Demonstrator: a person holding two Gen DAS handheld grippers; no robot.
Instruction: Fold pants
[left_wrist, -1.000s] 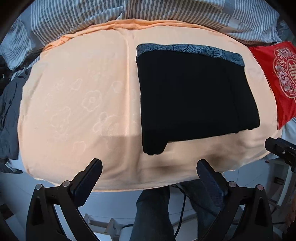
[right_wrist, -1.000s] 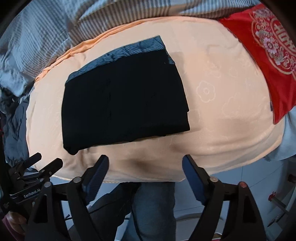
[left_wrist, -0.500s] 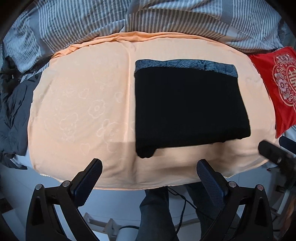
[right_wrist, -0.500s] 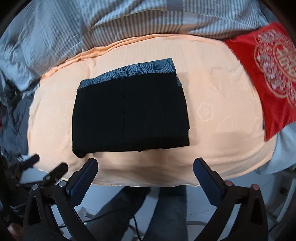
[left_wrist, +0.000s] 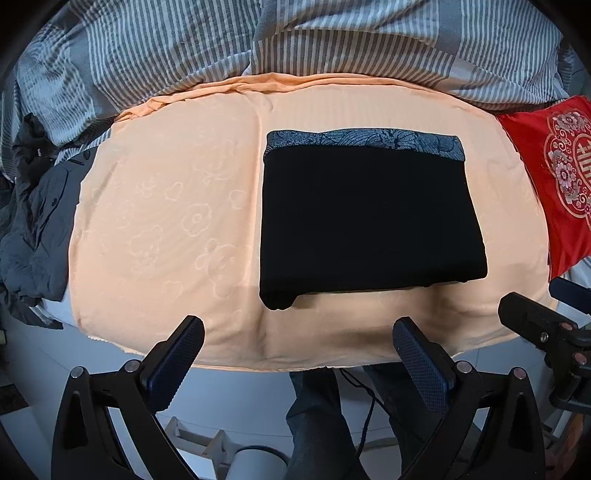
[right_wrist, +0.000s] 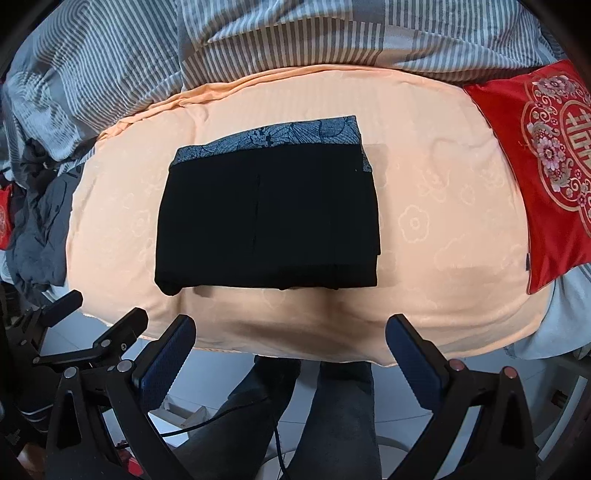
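The black pants (left_wrist: 369, 218) lie folded into a neat rectangle on the peach blanket (left_wrist: 166, 221), with a blue patterned waistband (left_wrist: 365, 139) along the far edge. They also show in the right wrist view (right_wrist: 266, 218). My left gripper (left_wrist: 295, 347) is open and empty, held off the near edge of the bed, clear of the pants. My right gripper (right_wrist: 290, 347) is open and empty, also back from the bed edge. The right gripper shows at the right edge of the left wrist view (left_wrist: 546, 332).
A grey striped duvet (left_wrist: 295, 40) lies bunched along the far side. A red embroidered cushion (right_wrist: 543, 158) sits at the right. Dark grey clothes (left_wrist: 33, 221) are piled at the left. The person's legs (right_wrist: 314, 417) and white floor are below the bed edge.
Both grippers have pulled back and up from the bed, so the folded pants look smaller and farther. The pants have not moved.
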